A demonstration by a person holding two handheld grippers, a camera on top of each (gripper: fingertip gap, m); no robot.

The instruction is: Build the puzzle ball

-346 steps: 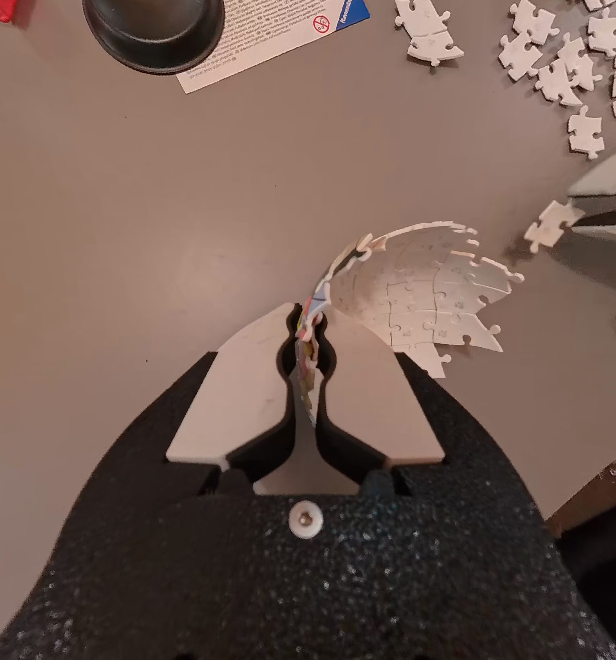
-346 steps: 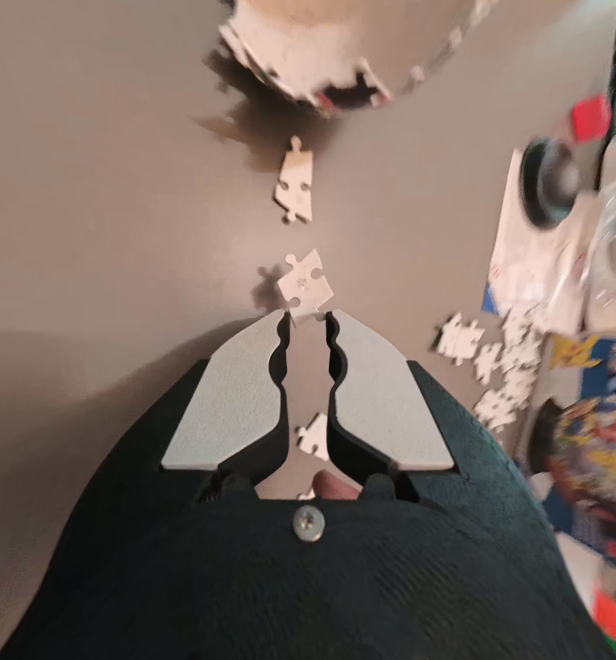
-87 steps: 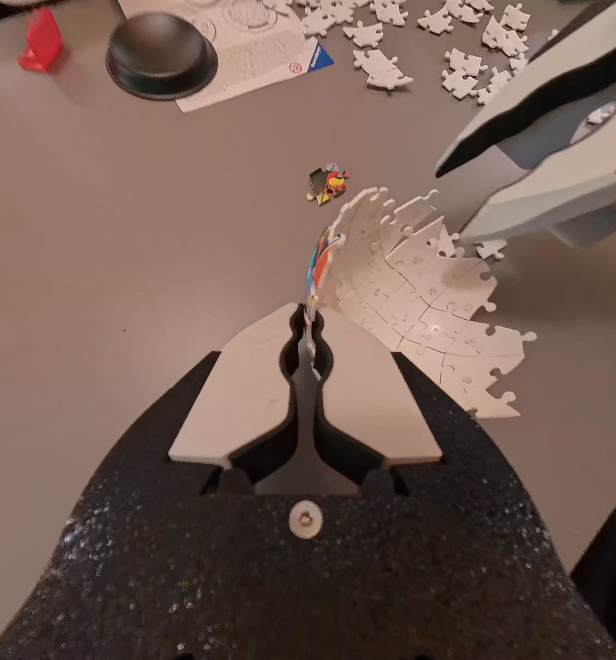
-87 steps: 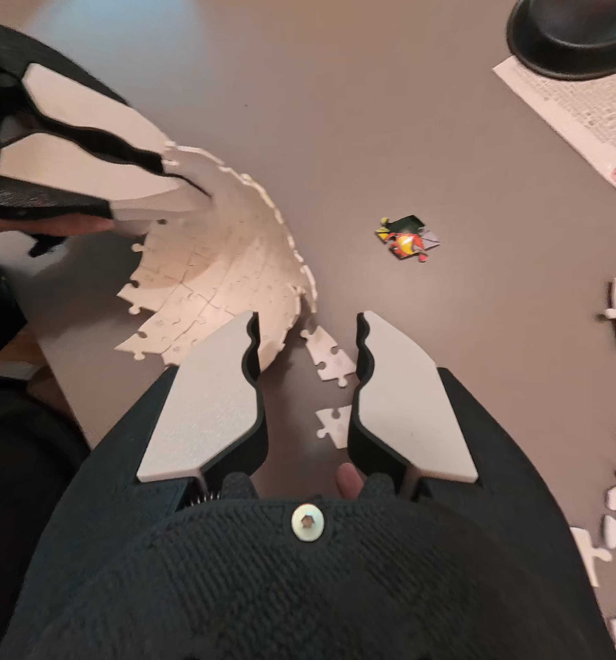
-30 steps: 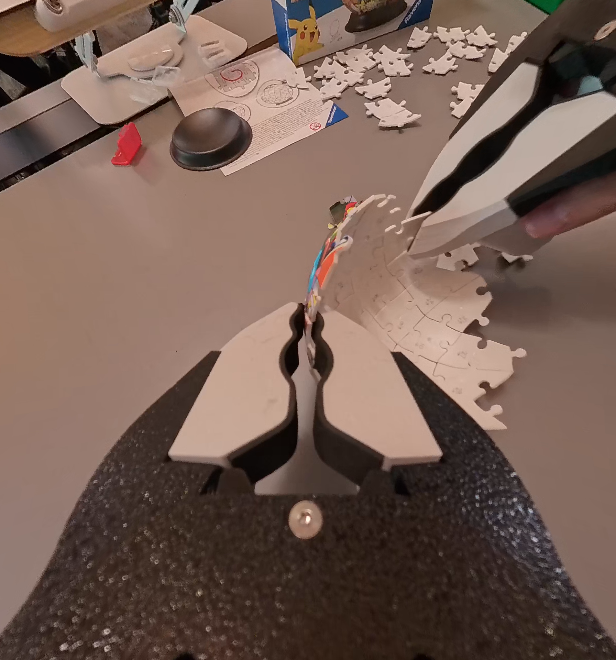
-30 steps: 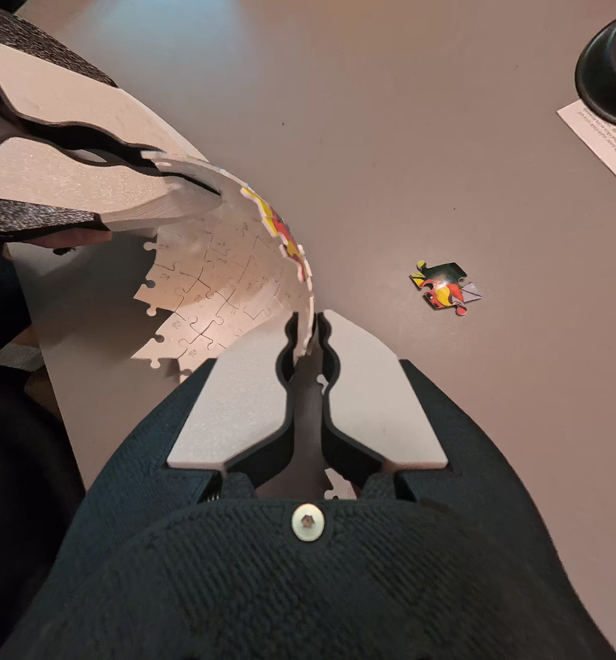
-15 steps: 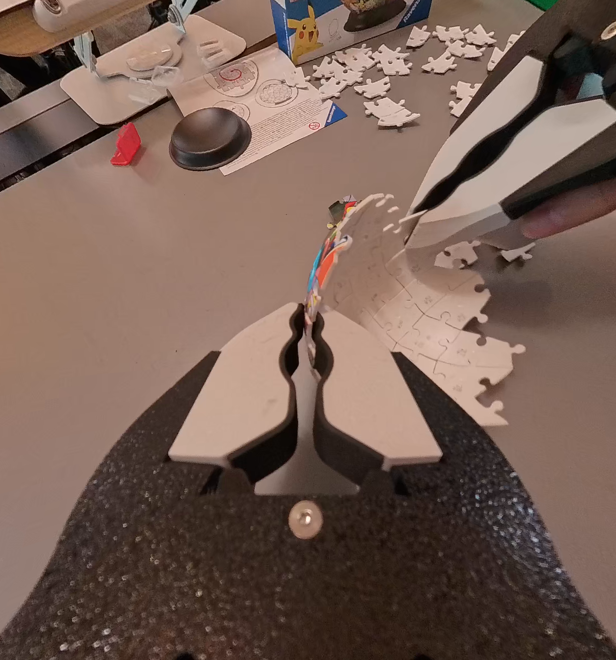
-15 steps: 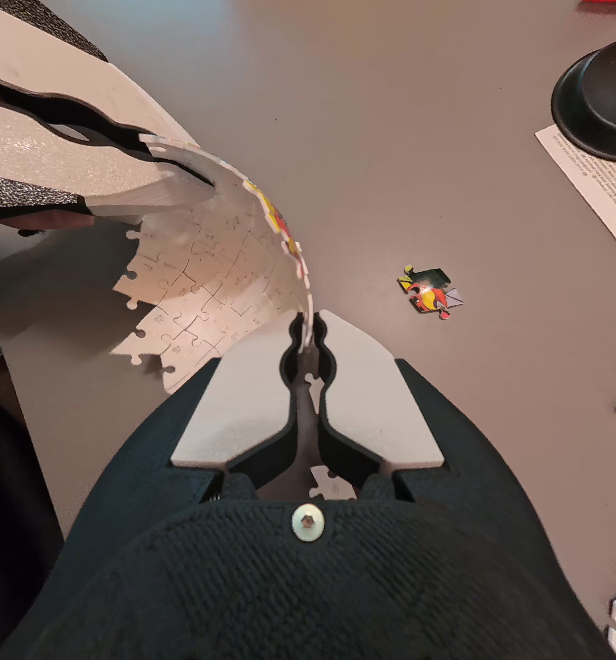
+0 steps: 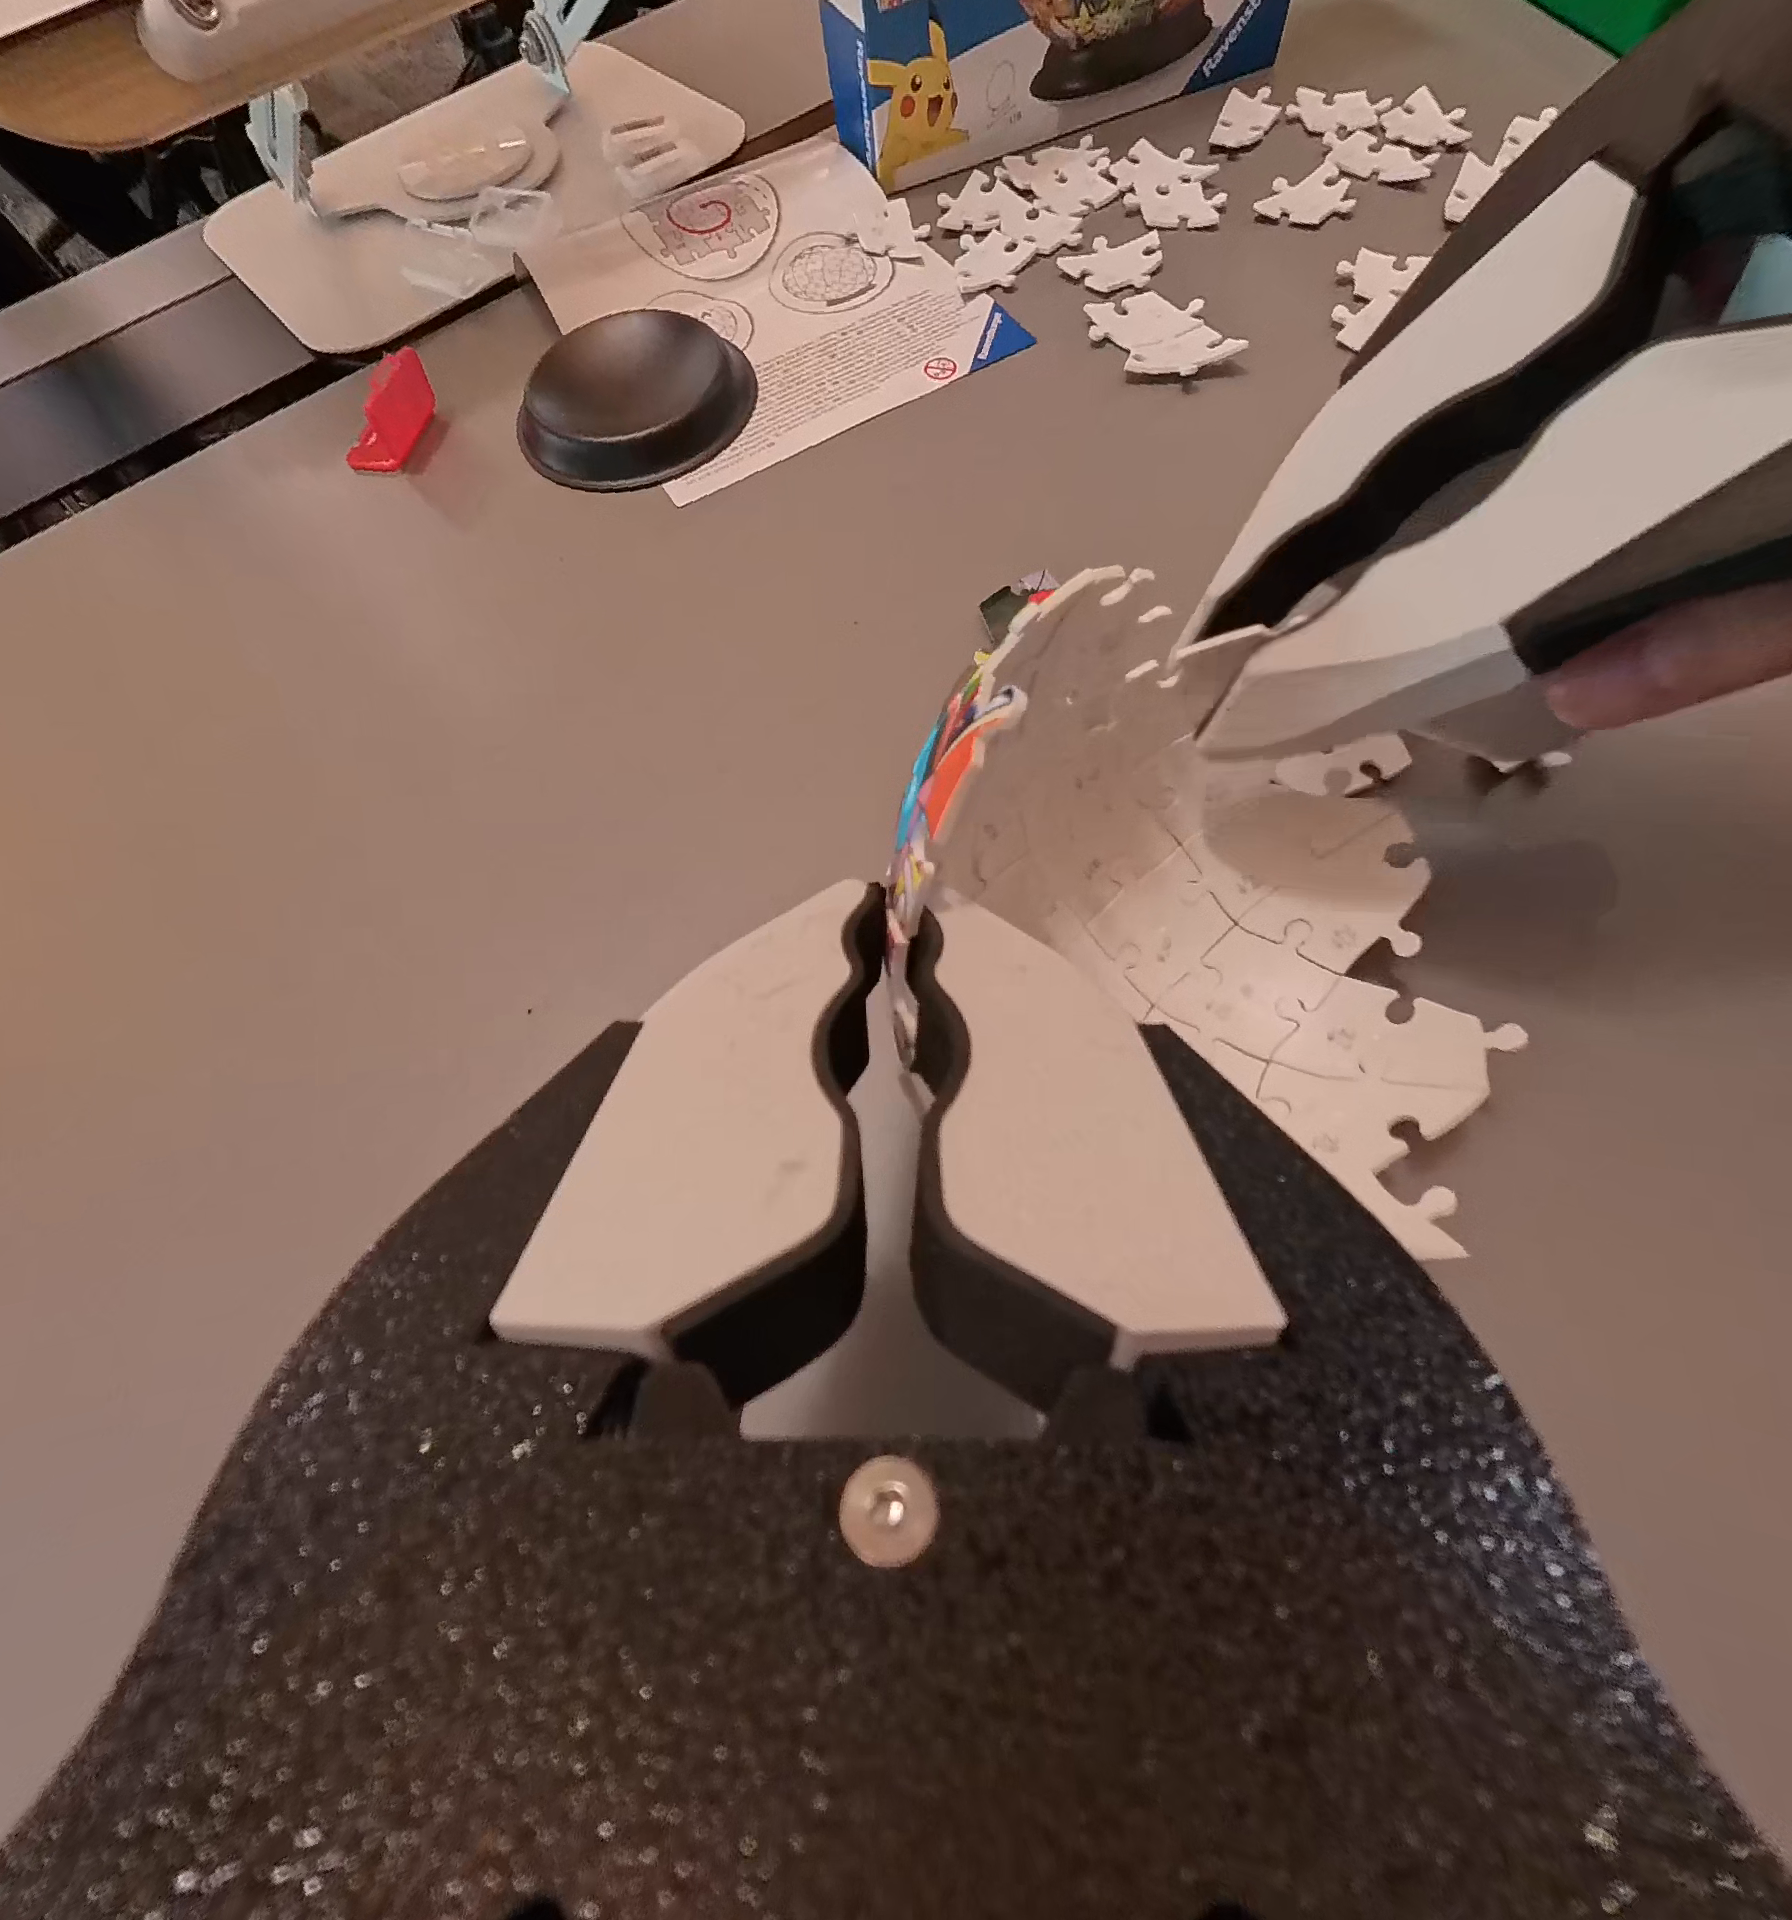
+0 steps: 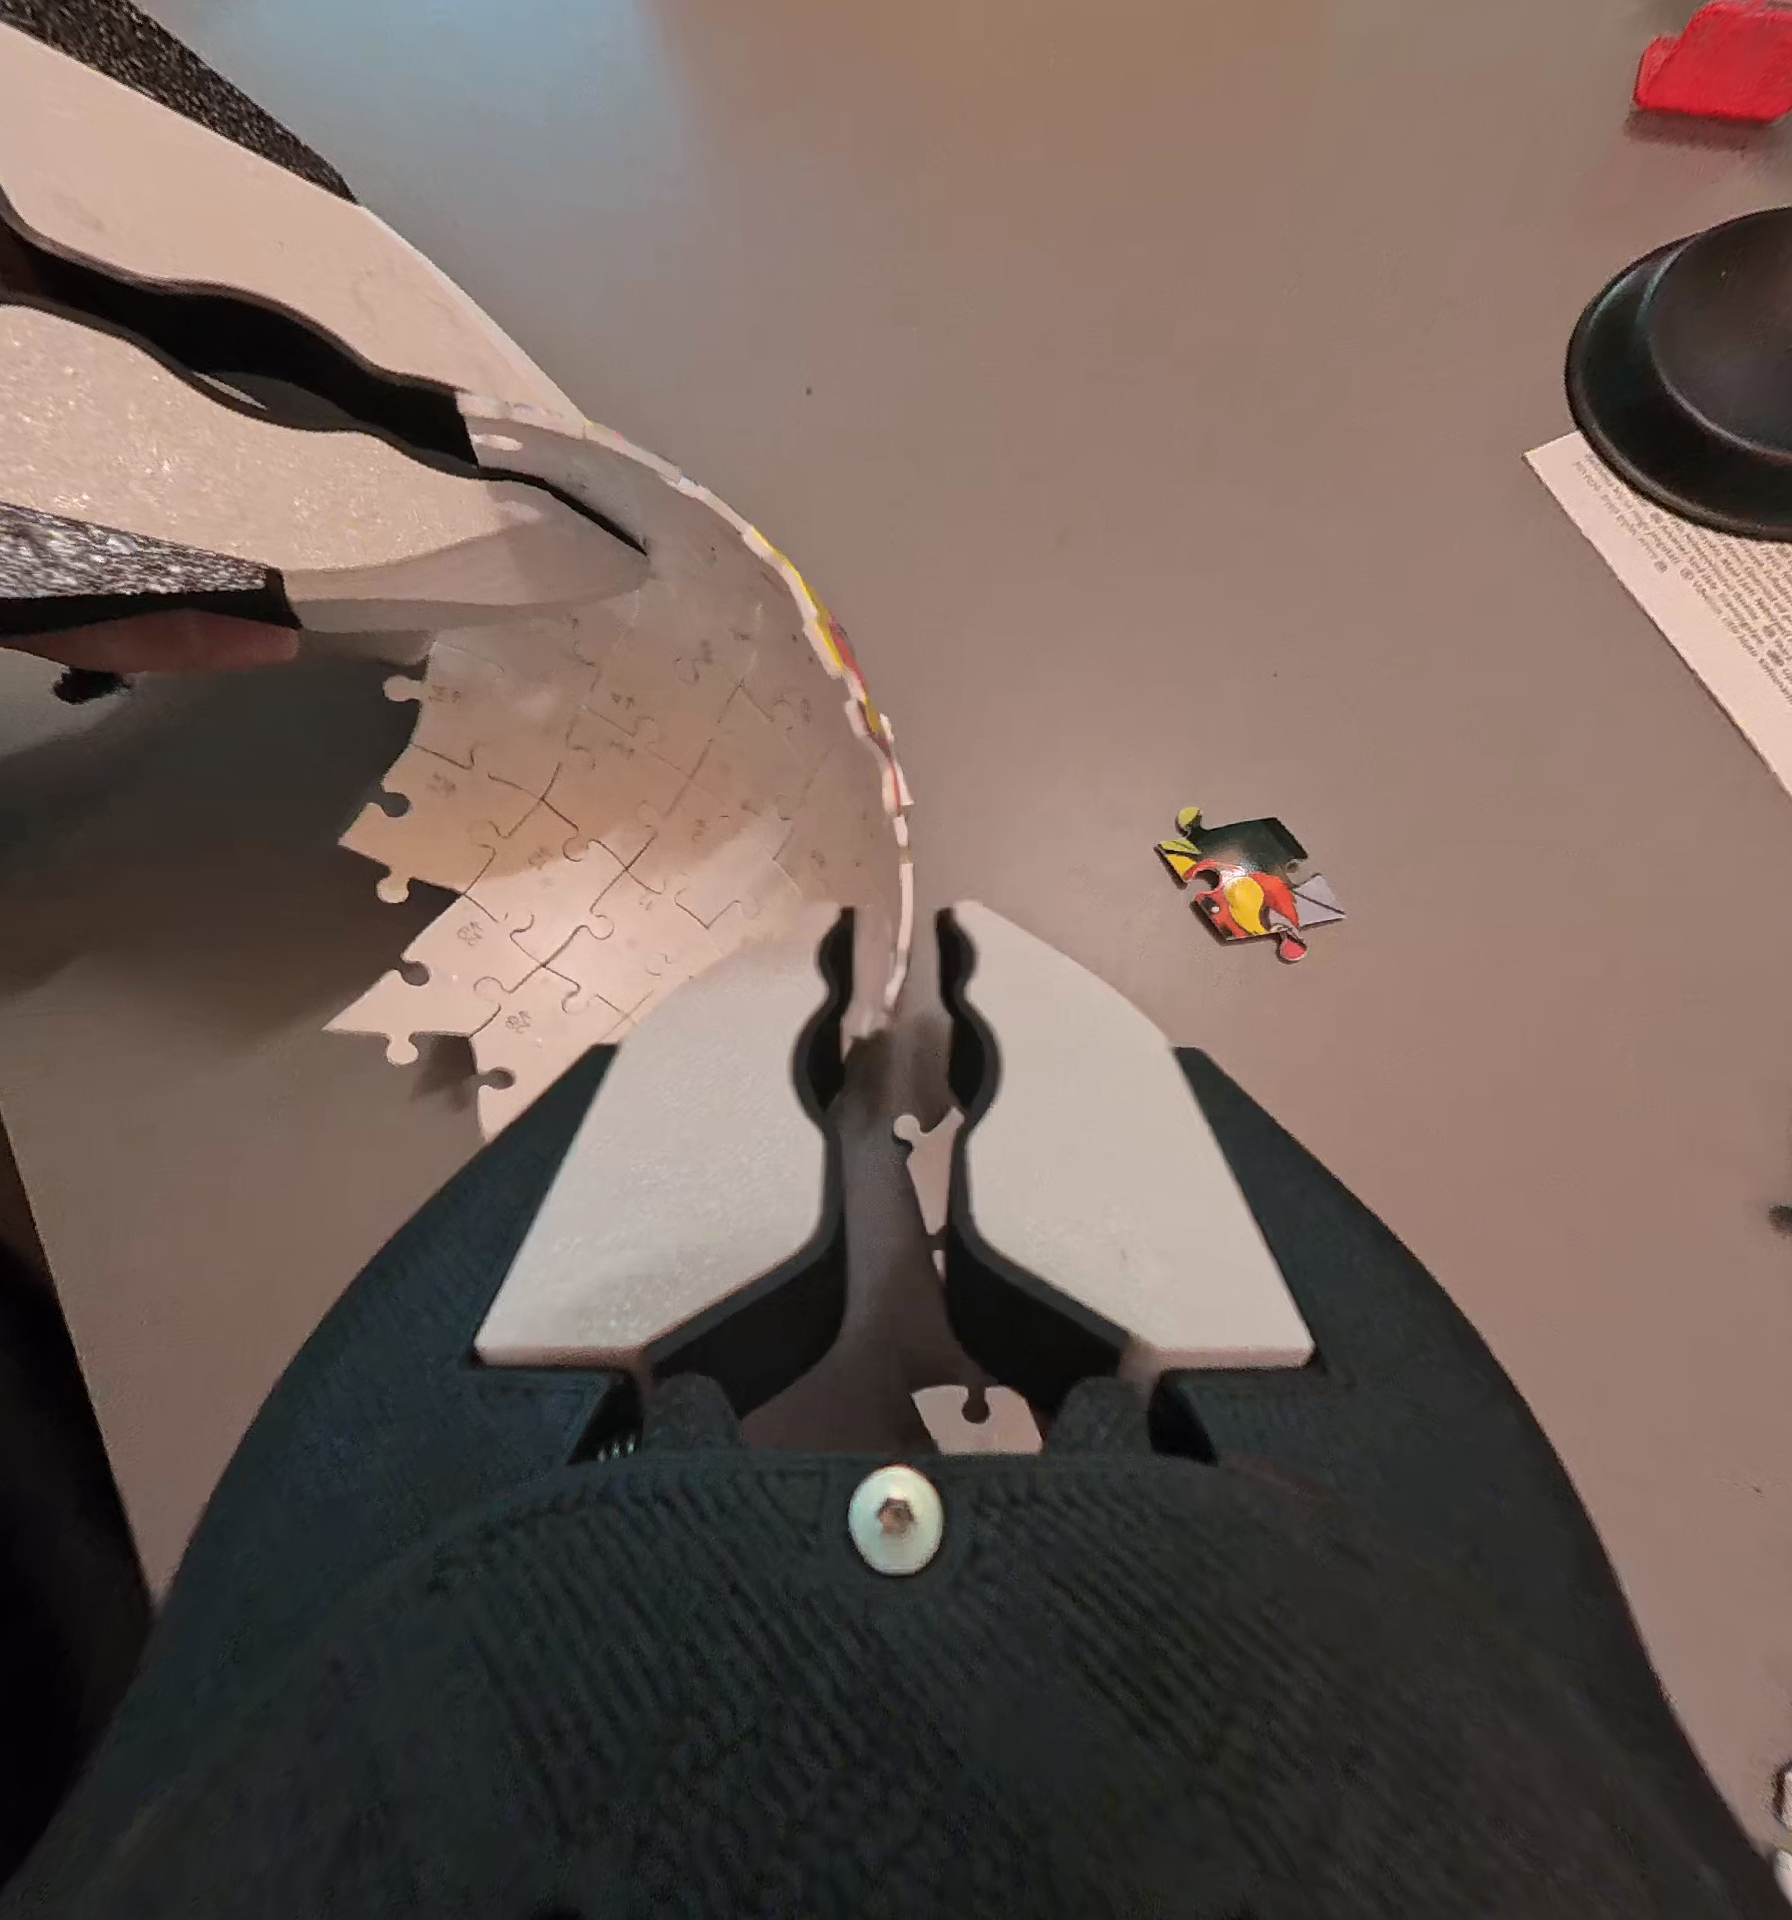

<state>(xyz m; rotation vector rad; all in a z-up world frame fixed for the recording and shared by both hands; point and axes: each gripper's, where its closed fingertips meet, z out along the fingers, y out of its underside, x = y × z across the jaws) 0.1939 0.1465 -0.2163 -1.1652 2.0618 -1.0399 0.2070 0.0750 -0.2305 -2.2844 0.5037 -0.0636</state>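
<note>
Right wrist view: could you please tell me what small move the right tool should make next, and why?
Probably back the right tool off the shell: its jaws straddle the rim slackly and carry no piece, while the left tool grips the shell, and loose pieces lie just beneath.

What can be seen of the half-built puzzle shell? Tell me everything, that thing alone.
The puzzle shell is a curved bowl-like section of interlocked pieces. It is matt white inside with small marks and has colourful print outside. Its open edge is jagged with tabs and notches. The left hand-held gripper is shut on one rim. The opposite rim sits between the fingers of the right hand-held gripper, and it is unclear whether they clamp it. It hangs low over the grey table.
</note>
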